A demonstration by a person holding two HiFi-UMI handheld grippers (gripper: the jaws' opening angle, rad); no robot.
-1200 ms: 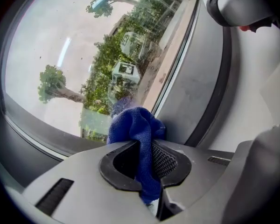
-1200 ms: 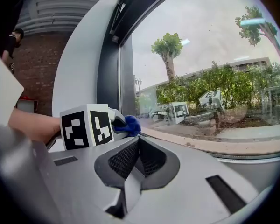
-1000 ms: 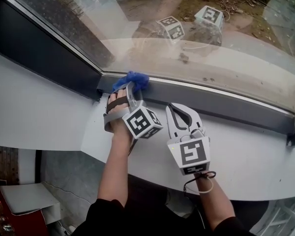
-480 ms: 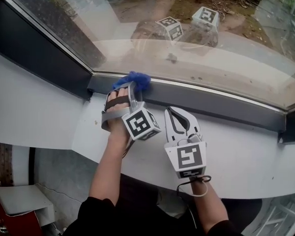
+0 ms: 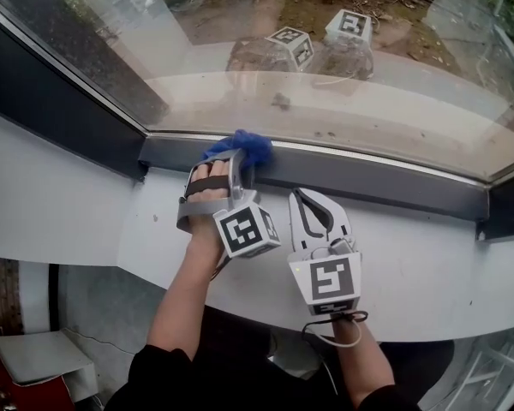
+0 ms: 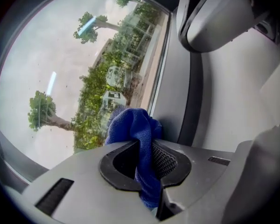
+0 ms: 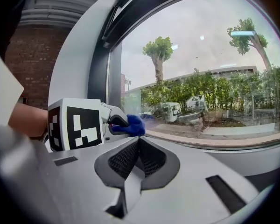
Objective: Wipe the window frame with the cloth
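A blue cloth (image 5: 244, 148) is pinched in my left gripper (image 5: 236, 163) and pressed against the dark grey window frame (image 5: 368, 176), near its left corner. In the left gripper view the cloth (image 6: 139, 139) bulges out past the shut jaws, touching the frame (image 6: 171, 92) just below the glass. My right gripper (image 5: 317, 212) rests on the white sill (image 5: 428, 264), jaws shut with nothing between them, to the right of the left one. From the right gripper view the left gripper (image 7: 113, 121) and the cloth (image 7: 133, 125) show at the frame's lower edge.
The window pane (image 5: 343, 67) reflects both marker cubes. A dark upright frame post (image 5: 505, 202) closes the sill at the right. The white wall (image 5: 43, 204) runs off to the left, and a white box (image 5: 38, 358) sits on the floor below.
My left gripper has slid the cloth to the right along the frame, away from the left corner. The right gripper has stayed on the sill beside it.
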